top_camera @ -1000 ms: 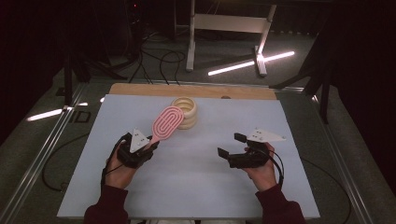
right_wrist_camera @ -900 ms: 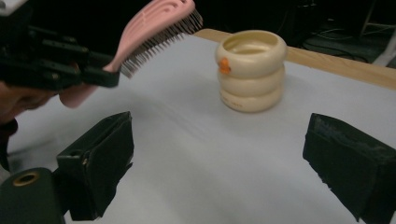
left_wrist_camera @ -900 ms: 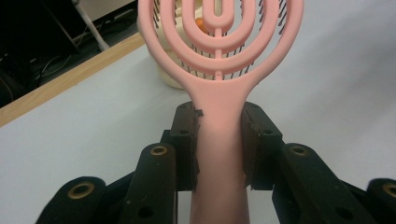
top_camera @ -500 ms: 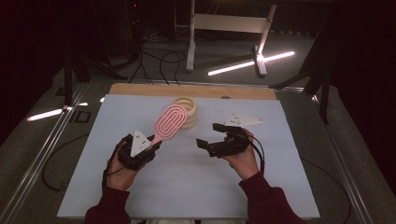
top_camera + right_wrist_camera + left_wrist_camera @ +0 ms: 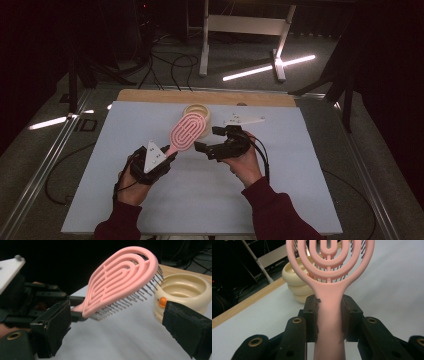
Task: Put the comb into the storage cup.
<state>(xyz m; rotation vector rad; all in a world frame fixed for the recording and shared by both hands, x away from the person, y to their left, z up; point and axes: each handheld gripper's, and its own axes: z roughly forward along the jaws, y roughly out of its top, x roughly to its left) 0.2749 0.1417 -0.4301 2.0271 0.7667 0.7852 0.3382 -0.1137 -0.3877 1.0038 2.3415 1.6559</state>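
In the high view the left tool (image 5: 167, 152) is sitting at lower left of centre, clamped on the handle of a pink vented hairbrush (image 5: 186, 132) whose oval head is slanting up toward the middle of the frame, lifted off the pale blue surface (image 5: 310, 190). The right tool (image 5: 209, 139) is reaching in from the right, its jaws standing apart just beside the brush head and holding nothing. Behind the brush, near the top edge of the surface, a cream ribbed bowl (image 5: 202, 112) is resting, partly covered by the brush head.

The left gripper view is showing what the high view cannot: both black pads pressing flat against the sides of the hairbrush (image 5: 329, 302) handle, and the bowl (image 5: 295, 282) at upper left stacked in rounded rings. The right gripper view is giving the underside (rows of thin dark bristles under the pink head) of the hairbrush (image 5: 120, 277), with the left tool (image 5: 75, 312) gripping at centre left, and an orange spot on the bowl (image 5: 185, 290) at right. No brand, label or writing is readable on any of these things.
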